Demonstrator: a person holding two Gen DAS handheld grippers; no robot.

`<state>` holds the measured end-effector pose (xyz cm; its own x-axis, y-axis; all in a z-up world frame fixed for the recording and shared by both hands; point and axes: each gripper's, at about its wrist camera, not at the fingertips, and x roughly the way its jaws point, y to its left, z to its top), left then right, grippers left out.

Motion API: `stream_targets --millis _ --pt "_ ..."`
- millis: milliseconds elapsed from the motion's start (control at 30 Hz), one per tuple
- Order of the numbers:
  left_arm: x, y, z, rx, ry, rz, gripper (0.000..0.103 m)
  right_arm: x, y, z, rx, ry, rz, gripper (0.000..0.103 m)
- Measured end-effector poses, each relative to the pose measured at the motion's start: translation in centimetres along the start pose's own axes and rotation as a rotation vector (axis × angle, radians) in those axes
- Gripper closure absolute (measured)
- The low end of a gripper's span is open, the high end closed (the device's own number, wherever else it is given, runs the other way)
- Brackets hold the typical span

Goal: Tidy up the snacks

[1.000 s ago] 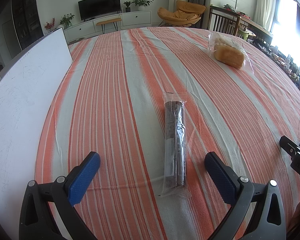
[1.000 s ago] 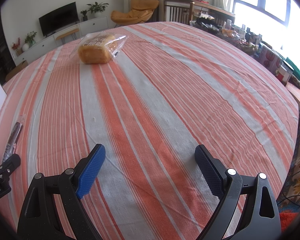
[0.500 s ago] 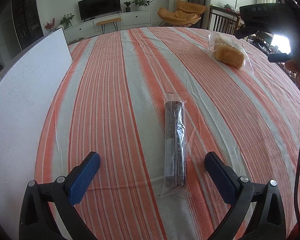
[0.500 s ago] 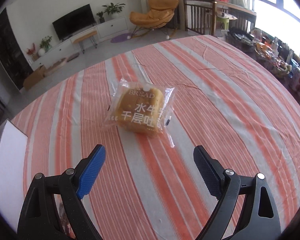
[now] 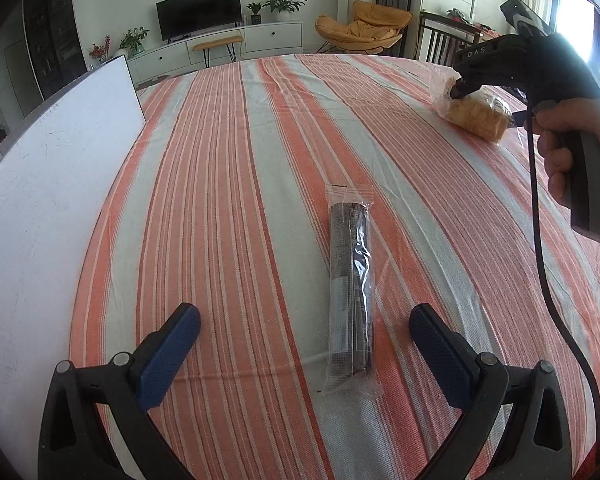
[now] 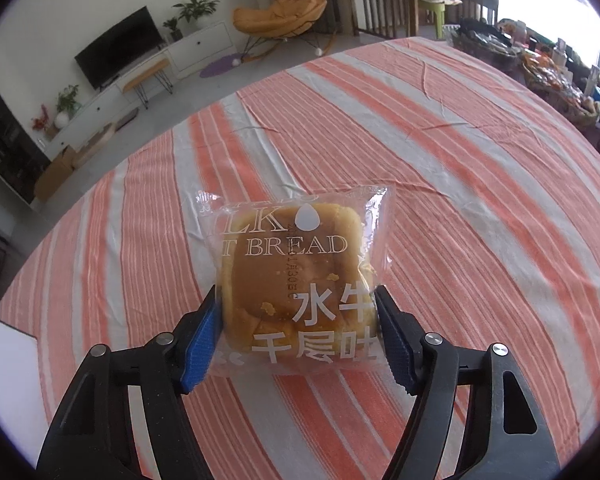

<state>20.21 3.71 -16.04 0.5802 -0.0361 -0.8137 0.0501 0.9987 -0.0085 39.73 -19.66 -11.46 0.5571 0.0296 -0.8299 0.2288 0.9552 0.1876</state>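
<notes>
While the left tool gapes, right tool brackets bread packet.

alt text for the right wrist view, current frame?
The right gripper straddles a clear-wrapped bread packet printed "BREAD" with Chinese characters, its blue pads at the packet's two sides. The packet lies on an orange-and-white striped tablecloth; a white board edges in at the lower left.
</notes>
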Motion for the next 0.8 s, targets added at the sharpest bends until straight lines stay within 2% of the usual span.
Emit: stream_targets --millis 233,400,500,700,733,767,800 --pt "0.0 0.0 0.0 0.000 0.000 0.000 0.000 -7.4 -4.6 -7.9 -0.058 -0.038 0.103 0.030" --pt "0.0 0.0 0.0 0.000 0.000 0.000 0.000 -12.0 -5.3 -13.9 -0.069 -0.105 0.152 0.030" --pt "0.0 0.0 0.0 0.000 0.000 0.000 0.000 -13.1 -4.6 -16.4 -0.070 -0.133 0.175 0.030" --pt "0.0 0.0 0.1 0.011 0.010 -0.012 0.001 -13.4 -5.3 -18.7 -0.018 -0.149 0.199 0.030" --pt "-0.1 0.0 0.2 0.021 0.017 -0.023 0.006 -13.6 -5.6 -19.3 -0.010 -0.144 0.203 0.030" --pt "-0.4 -0.1 0.2 0.034 0.012 -0.028 0.020 -13.6 -5.9 -19.6 -0.004 -0.138 0.209 0.030" --pt "-0.8 -0.1 0.2 0.045 0.004 -0.036 0.030 -13.8 -6.2 -19.8 0.007 -0.134 0.217 0.030"
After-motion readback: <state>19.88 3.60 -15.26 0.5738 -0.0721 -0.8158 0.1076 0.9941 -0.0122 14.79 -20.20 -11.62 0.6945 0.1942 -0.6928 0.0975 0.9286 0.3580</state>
